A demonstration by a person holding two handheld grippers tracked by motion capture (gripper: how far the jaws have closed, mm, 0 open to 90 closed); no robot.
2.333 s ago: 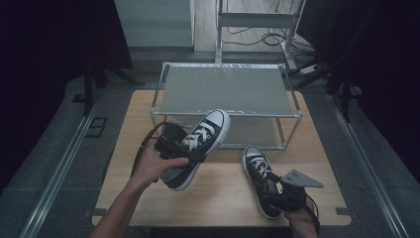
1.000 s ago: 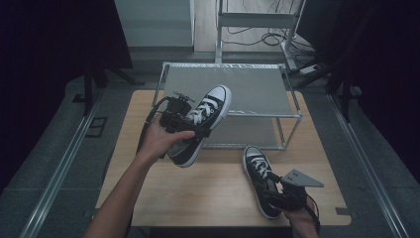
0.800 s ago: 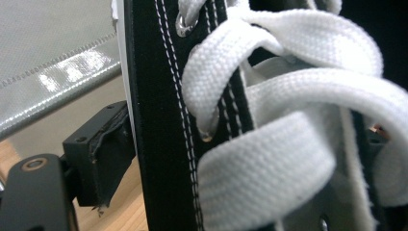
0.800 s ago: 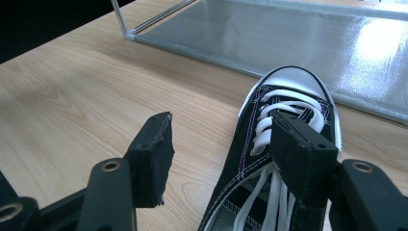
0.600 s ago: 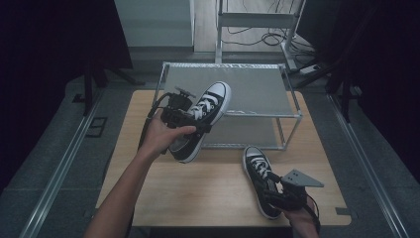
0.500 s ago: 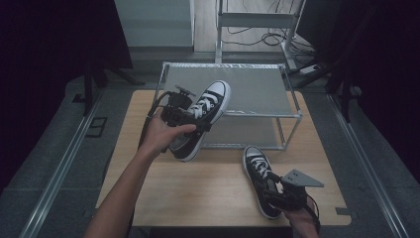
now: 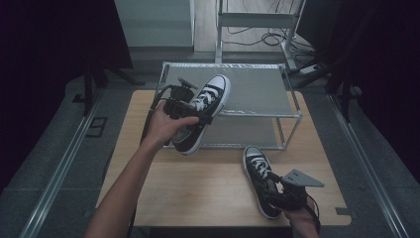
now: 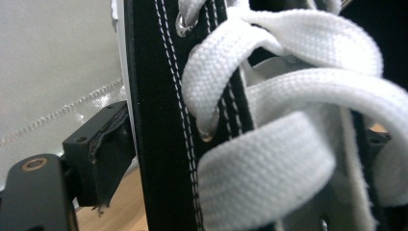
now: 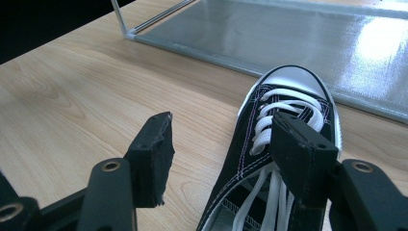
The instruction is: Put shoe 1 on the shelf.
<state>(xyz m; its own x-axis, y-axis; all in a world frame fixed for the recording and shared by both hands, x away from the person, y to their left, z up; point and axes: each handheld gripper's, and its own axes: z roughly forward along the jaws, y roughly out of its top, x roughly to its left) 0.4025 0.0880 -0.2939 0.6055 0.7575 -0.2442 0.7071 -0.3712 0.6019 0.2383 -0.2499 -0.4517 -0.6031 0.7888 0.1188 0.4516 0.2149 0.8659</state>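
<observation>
A black-and-white lace-up sneaker (image 7: 210,96) hangs tilted in the air, toe towards the metal rack (image 7: 257,91). My left gripper (image 7: 179,106) is shut on its side by the laces. In the left gripper view a jaw pad (image 8: 98,151) presses the black canvas (image 8: 159,120) beside the white laces (image 8: 288,106). A second matching sneaker (image 7: 258,171) lies on the wooden table (image 7: 198,188) at the front right, toe towards the rack. My right gripper (image 7: 277,196) is at its heel end, open. One pad (image 9: 300,144) hovers over the laces (image 9: 272,113), the other (image 9: 154,154) over bare table.
The two-shelf metal rack with grey shelves (image 9: 298,33) stands at the table's far side. Behind it are a white frame (image 7: 257,20) and cables on the floor. The table's left half and front middle lie bare.
My left hand has carried its sneaker a little farther up and towards the rack. The right gripper and the sneaker on the table have not moved.
</observation>
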